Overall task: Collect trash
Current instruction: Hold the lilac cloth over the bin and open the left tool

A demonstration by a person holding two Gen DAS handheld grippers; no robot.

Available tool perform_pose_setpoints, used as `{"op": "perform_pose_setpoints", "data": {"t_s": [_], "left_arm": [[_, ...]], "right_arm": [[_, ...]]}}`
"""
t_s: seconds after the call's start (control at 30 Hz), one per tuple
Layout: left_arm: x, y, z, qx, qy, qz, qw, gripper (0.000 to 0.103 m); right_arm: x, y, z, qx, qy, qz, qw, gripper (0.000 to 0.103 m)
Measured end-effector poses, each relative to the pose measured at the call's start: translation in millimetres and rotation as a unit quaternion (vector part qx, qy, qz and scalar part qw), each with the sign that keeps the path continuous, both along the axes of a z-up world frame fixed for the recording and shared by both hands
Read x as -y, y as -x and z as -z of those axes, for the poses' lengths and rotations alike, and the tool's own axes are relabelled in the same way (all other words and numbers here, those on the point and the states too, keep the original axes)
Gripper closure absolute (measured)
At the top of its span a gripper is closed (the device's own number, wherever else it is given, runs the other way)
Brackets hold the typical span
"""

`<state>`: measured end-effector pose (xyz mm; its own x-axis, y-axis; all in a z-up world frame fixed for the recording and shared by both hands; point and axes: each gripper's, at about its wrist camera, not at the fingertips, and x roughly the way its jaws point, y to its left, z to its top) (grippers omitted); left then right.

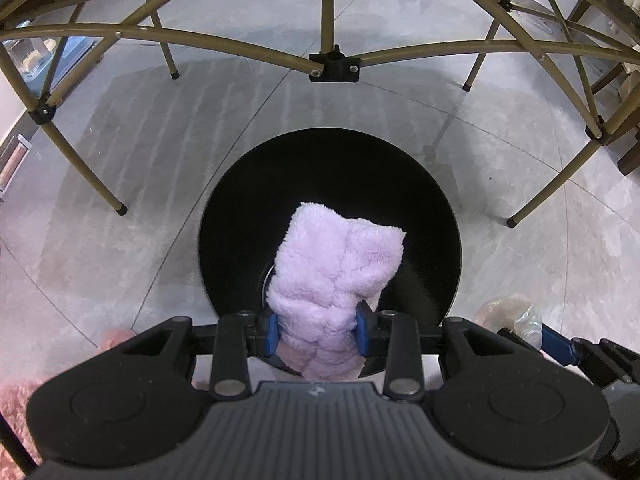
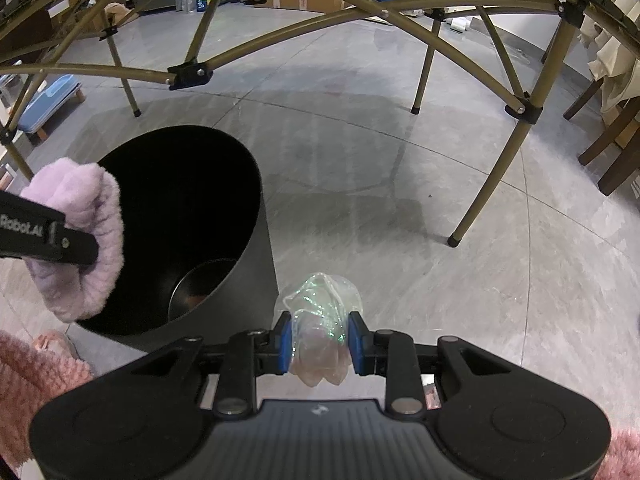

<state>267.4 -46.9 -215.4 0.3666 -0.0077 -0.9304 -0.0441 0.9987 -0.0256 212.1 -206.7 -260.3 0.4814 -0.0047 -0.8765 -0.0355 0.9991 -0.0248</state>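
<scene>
Counts: one black trash bin (image 1: 420, 184), one lilac fleece cloth (image 1: 332, 272), one crumpled clear plastic wrapper (image 2: 320, 320), two grippers, one folding table frame (image 1: 332, 66) overhead with several tan legs on the grey tiled floor (image 1: 520, 264).

Left gripper (image 1: 319, 334): jaws closed partway, blue pads pressing both sides of the cloth. The cloth is bunched into a thick roll, long axis running from the jaws toward the upper middle of the left wrist frame, free end pointing out over the bin's open mouth. Its lower end is cut off behind the gripper body. In the right wrist view the same cloth (image 2: 80, 236) sits at the left edge, over the bin's near rim, partly crossed by the left gripper's black finger (image 2: 48, 236).

Right gripper (image 2: 319, 342): jaws closed partway on the wrapper, which bulges above and below the pads; no clear long axis. It hangs over the floor just right of the bin wall (image 2: 256, 280), outside the mouth.

Bin stands upright on the floor under the table frame. Its inside is dark; a shiny round bottom (image 2: 200, 284) shows, with something reddish there that is hard to make out. Pink fuzzy fabric (image 2: 36, 376) at the lower left of the right wrist frame is cut off by the edge.
</scene>
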Motion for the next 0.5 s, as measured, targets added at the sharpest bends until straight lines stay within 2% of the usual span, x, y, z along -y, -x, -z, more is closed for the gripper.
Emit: {"op": "perform_pose_setpoints", "data": {"t_s": [0.5], "left_arm": [[12,-32,12,-0.034,0.014,-0.031,0.9989,0.068]], "right_arm": [[18,-32,-5,0.026,-0.006,0.038,0.999,0.076]]}}
